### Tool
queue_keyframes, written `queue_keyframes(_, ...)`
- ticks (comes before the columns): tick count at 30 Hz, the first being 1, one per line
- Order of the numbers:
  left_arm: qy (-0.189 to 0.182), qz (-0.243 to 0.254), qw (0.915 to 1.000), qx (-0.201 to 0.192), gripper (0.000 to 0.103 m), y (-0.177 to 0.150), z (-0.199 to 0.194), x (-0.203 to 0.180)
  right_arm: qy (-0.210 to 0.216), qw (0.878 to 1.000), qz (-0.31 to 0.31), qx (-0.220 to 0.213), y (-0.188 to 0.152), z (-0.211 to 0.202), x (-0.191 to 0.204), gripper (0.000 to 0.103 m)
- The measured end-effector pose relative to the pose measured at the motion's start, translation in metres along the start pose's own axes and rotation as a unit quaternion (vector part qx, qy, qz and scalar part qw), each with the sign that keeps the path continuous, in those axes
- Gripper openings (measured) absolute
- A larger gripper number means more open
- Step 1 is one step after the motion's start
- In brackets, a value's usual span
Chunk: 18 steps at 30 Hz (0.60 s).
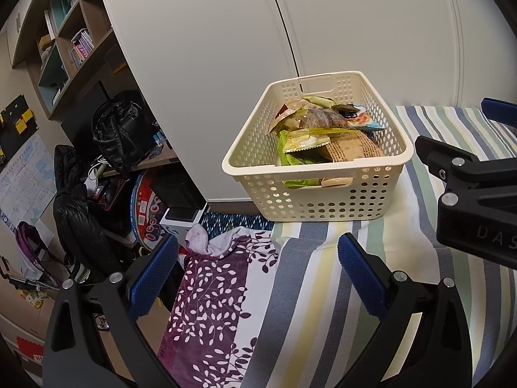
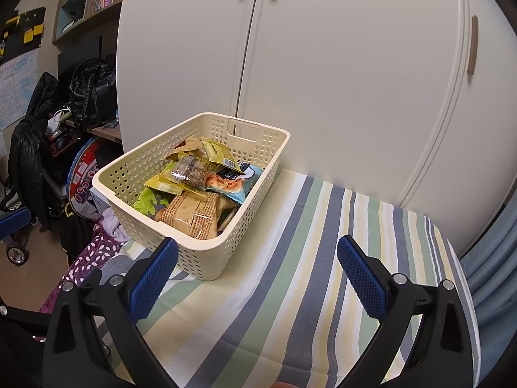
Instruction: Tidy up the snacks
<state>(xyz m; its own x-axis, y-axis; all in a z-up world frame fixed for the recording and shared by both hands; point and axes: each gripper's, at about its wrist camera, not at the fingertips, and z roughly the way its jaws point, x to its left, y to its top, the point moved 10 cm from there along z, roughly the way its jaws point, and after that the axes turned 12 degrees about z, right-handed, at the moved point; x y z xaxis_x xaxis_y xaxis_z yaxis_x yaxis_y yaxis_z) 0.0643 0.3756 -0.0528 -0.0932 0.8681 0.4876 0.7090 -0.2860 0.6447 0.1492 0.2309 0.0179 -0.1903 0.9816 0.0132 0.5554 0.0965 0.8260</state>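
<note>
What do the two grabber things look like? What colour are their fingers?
Both grabbers look the same. The left gripper has two black plastic arms shaped like a V, joined with round silver bolts, and each finger ends in a flat blue pad with a bumpy texture. The right gripper matches it. Seen from the left camera, its black body carries pale raised letters reading "DAS". No cables or sleeves show.

The right tongs point(image 1: 478, 161), seen from the left wrist, carry the pale letters "DAS" on their black body. Print on the snack packets point(image 2: 194, 194) is too small to read.
</note>
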Motion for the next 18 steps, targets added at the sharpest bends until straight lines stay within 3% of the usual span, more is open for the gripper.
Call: queue_keyframes(18, 0.002, -0.003, 1.0000, 0.001, 0.100, -0.0001, 0.0038, 0.0072, 0.001, 1.000, -0.001, 0.002, 0.0020, 0.0063, 0.0035, 0.098)
